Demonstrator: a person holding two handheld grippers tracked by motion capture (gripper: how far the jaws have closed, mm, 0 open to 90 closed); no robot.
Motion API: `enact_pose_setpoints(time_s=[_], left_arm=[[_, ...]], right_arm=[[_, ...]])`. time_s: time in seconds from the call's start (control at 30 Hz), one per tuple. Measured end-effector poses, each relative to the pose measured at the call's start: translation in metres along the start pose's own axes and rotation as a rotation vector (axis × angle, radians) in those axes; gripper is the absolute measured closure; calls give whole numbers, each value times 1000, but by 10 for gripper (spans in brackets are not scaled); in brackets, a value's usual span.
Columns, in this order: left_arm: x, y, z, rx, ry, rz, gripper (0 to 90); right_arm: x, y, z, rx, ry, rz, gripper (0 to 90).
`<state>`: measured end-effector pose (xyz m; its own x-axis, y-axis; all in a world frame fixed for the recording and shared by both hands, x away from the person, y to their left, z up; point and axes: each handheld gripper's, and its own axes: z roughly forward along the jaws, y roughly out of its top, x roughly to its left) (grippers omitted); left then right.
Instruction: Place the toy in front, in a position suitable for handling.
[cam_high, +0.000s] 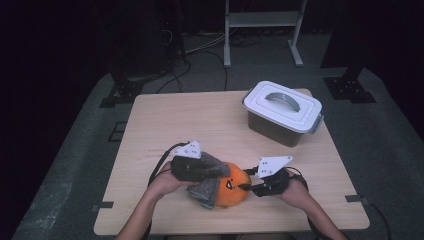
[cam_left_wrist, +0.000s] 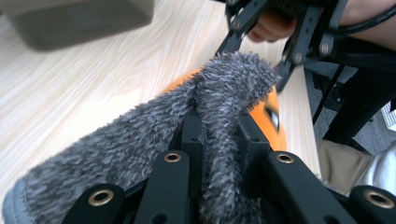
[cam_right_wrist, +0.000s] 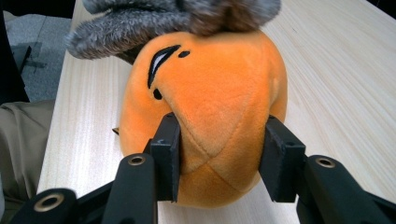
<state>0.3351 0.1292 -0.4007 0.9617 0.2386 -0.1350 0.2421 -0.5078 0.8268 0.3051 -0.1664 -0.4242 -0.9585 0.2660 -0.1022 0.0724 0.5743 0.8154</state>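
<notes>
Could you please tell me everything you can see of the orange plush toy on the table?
The orange plush toy is a rounded, soft-looking ball with stitched seams and an embroidered black face. It lies on the light wooden table near the front edge. The right gripper squeezes its lower end between both jaws, denting the fabric. A fuzzy grey cloth, pinched in the left gripper, drapes over its far side.
</notes>
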Motion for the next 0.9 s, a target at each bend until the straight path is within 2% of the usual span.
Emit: enact_pose_setpoints(time_s=[0.07,0.23,0.4,0.47,0.53,0.6,0.63,0.67,0.7,0.73,0.77,0.8,0.83,0.9], left_arm=[[1,-4,-2,0,4,-5,767],[5,-18,-12,9,23,-37,765],[8,-18,-17,8,35,-47,765],[11,-15,-19,-6,53,-55,766],[13,-13,-19,-17,54,-63,766],[16,-4,-16,-41,39,-66,767],[16,-4,-16,-41,39,-66,767],[14,7,-10,-56,19,-49,766],[14,7,-10,-56,19,-49,767],[12,13,-6,-54,11,-36,767],[8,20,2,-29,6,-13,766],[8,20,2,-29,6,-13,766],[6,22,9,8,7,12,766],[2,18,18,32,-3,15,766]], right_arm=[[-2,-2,0,-2,3,12,540],[-2,-2,-1,-1,1,2,538],[-1,-2,-1,3,-4,-9,537],[0,-1,-3,8,-17,-31,537],[0,0,-4,12,-24,-39,537],[-2,1,-10,11,-55,-75,536],[-2,1,-10,11,-55,-75,536],[-3,1,-11,9,-62,-77,524],[-3,1,-11,9,-62,-77,524],[-4,1,-10,6,-58,-69,511],[-4,-1,-8,-2,-55,-37,452],[-4,-1,-8,-2,-55,-37,452],[-5,-1,-8,-4,-50,-24,414],[-8,-2,-9,6,-20,44,320]])
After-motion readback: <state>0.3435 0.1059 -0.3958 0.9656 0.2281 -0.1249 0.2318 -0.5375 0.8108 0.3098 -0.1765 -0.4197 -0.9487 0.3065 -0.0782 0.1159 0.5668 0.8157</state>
